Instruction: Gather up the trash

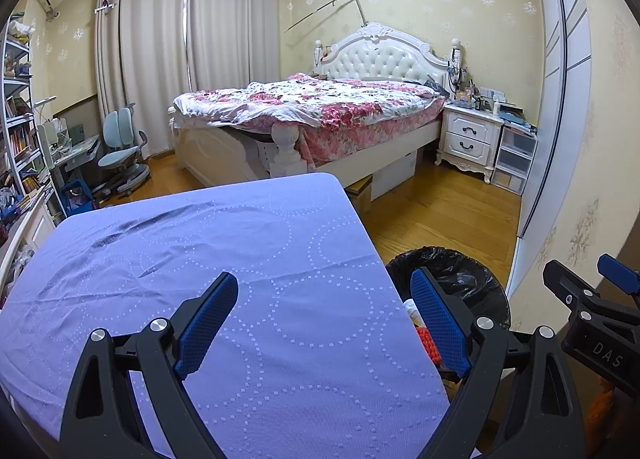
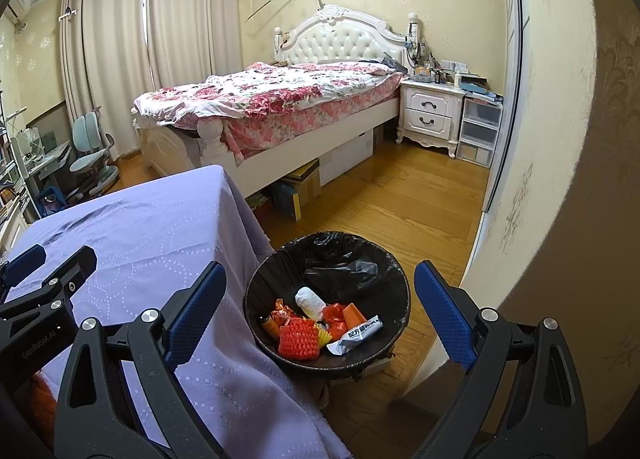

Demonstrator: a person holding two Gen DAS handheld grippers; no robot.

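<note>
Right wrist view looks straight down into the trash bin (image 2: 256, 323), which stands on the wooden floor (image 2: 400, 203) just beside the table draped in a purple cloth (image 2: 140, 243). Inside the black liner lie an orange foam net (image 2: 299, 337), a white paper wad (image 2: 310, 302), a silver-white wrapper (image 2: 356, 333) and several crumpled orange scraps (image 2: 334, 317). The right gripper (image 2: 320, 319) hangs above the bin with its blue pads spread wide and nothing between them. The left gripper (image 1: 324, 323) is just as wide and just as bare, poised over the cloth near the table's right edge, with the bin's rim (image 1: 448, 259) showing past its right finger.

As far as both views reach, no litter shows on the cloth, so the collecting looks nearly or wholly done. The near strip of the table is hidden under the grippers, though, and a scrap could be missed there.

The risks from here are small but real. The bin sits tight against the hanging cloth; a careless swing of either tool could nudge its rim and tip it, spilling the light scraps onto the floor. A finger dragged low could snag the cloth and pull it askew. The two grippers are also close together, and could knock into one another.
</note>
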